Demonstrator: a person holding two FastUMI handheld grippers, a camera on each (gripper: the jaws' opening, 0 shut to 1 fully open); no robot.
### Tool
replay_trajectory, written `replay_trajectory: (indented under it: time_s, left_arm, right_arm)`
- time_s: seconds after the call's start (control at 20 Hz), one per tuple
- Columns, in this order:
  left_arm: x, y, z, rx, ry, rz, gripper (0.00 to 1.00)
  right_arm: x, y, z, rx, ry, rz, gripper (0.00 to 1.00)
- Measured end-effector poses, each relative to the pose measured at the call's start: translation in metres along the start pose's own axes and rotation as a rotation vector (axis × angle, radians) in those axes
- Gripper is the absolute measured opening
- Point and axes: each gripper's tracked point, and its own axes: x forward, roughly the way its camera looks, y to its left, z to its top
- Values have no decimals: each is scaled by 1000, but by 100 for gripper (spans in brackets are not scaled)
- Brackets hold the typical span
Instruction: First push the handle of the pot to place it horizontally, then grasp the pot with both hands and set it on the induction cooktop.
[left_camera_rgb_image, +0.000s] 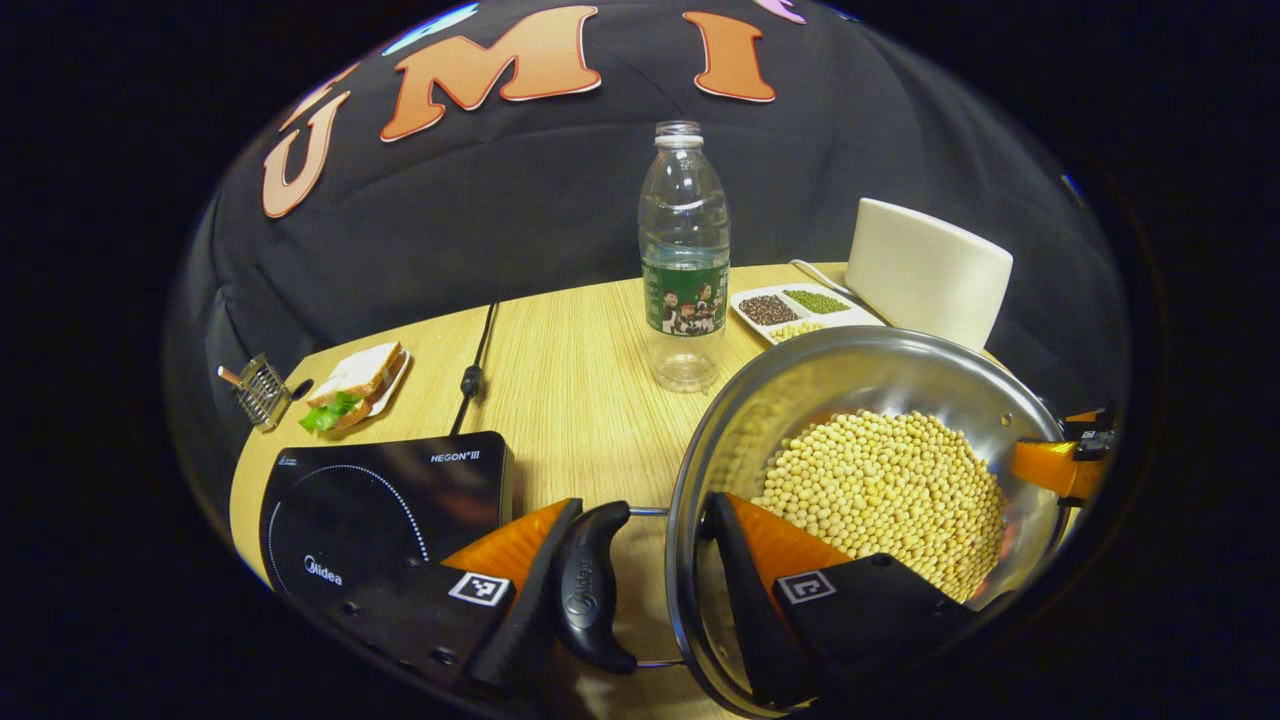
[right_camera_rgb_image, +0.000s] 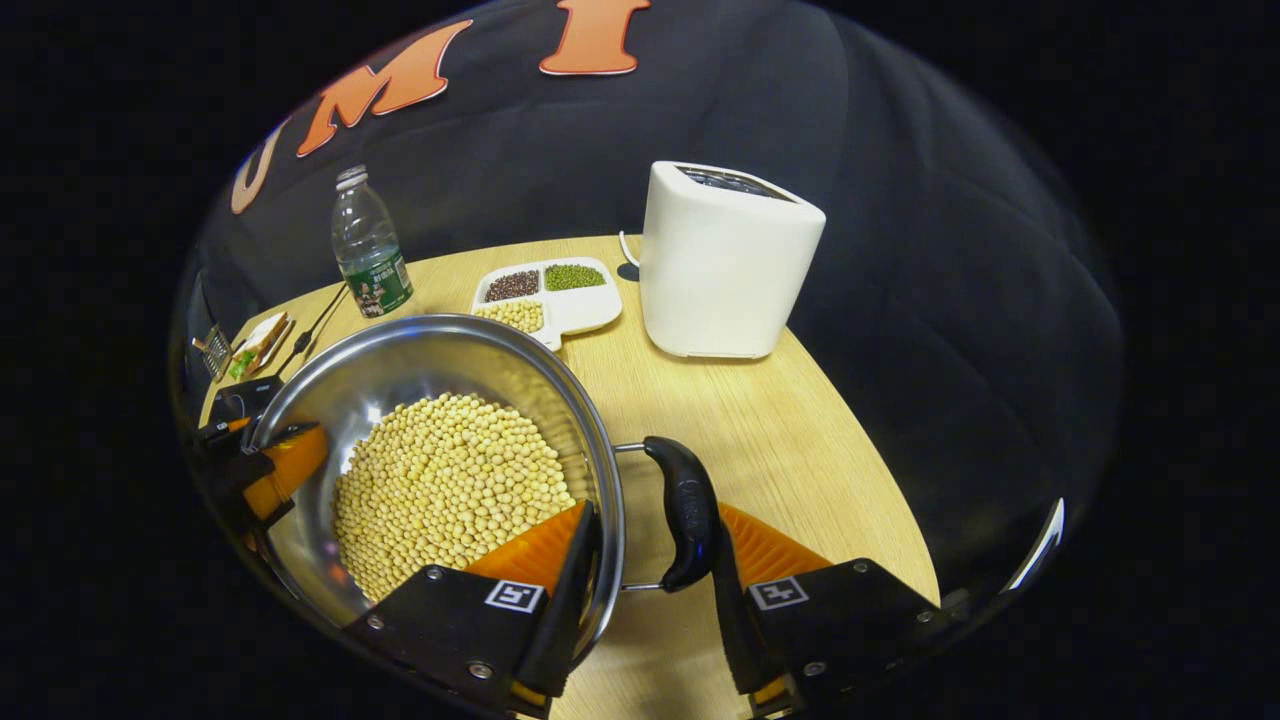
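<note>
Steel pot (left_camera_rgb_image: 860, 380), loaded with pale beans (left_camera_rgb_image: 885, 490), sits between the two grippers, each straddling its rim at one side handle. The left gripper (left_camera_rgb_image: 640, 600) has one finger outside the dark left handle (left_camera_rgb_image: 592, 590) and one inside the pot wall, jaws narrowed around rim and handle together; whether both press firmly I cannot tell. The right gripper (right_camera_rgb_image: 650, 590) mirrors this on the right handle (right_camera_rgb_image: 685, 510). Both handles lie level, so the pushing step looks done. What remains is the lift and transfer — the induction cooktop (left_camera_rgb_image: 380, 500) lies bare just beyond the left gripper's outer finger, on the wooden table (left_camera_rgb_image: 570, 380). The pot is not yet on it.
</note>
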Motion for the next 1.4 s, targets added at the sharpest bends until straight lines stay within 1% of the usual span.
replay_trajectory:
  time_s: [0.25, 0.55, 0.6, 0.65, 0.7, 0.9, 0.95, 1.0, 1.05, 1.15, 1.4]
  left_arm:
    - [-19, 10, 18, 29, -41, 15, 82]
    - [-48, 32, 34, 15, -79, 21, 82]
    - [-53, 37, 37, 13, -88, 24, 80]
    - [-58, 44, 40, 7, -94, 26, 82]
    - [-65, 51, 43, 1, -98, 28, 82]
    - [-89, 88, 50, -16, -121, 54, 82]
    - [-93, 97, 51, -25, -124, 60, 78]
    - [-97, 104, 50, -34, -124, 66, 81]
    - [-102, 114, 49, -39, -125, 78, 84]
    - [-111, 133, 46, -43, -128, 103, 81]
    - [-127, 164, 42, -66, -136, 154, 81]
  right_arm:
    - [-20, 0, 8, 14, -32, 24, 60]
    - [-53, 15, 23, 11, -77, 32, 60]
    - [-59, 19, 26, 8, -80, 35, 60]
    - [-66, 23, 29, 3, -90, 42, 55]
    - [-73, 30, 33, -3, -98, 49, 60]
    - [-94, 61, 45, -37, -119, 80, 60]
    - [-100, 70, 48, -47, -125, 89, 55]
    - [-103, 79, 50, -57, -131, 97, 60]
    - [-104, 88, 51, -68, -134, 106, 60]
    - [-106, 106, 52, -88, -137, 122, 60]
    - [-110, 141, 60, -120, -144, 163, 60]
